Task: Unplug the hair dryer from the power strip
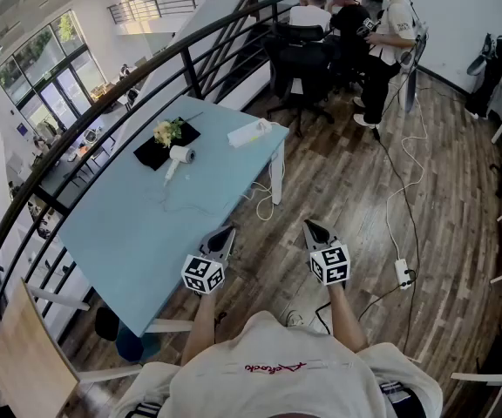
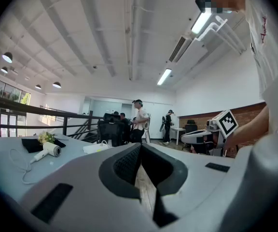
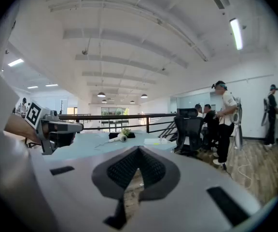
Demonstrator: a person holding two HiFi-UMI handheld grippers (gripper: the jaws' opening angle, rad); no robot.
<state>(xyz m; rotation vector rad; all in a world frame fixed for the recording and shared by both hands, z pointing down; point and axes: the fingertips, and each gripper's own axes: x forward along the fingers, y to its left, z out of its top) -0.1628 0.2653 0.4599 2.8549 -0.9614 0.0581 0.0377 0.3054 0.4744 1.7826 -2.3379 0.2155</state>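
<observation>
Left hand-held gripper (image 1: pixel 223 232), right hand-held gripper (image 1: pixel 309 225) — both pressed together, well short of the hair dryer (image 1: pixel 179 155); a one-handed yank could drag the power strip (image 1: pixel 250 133) off the tabletop (image 1: pixel 146 233).

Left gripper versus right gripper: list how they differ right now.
The left gripper sits at the edge of the blue table; the right gripper is over bare wooden floor. In the head view the left gripper leans rightward and the right gripper leftward, so their tips angle toward each other. Shared: both have jaws shut on nothing, and each carries a marker cube.
</observation>
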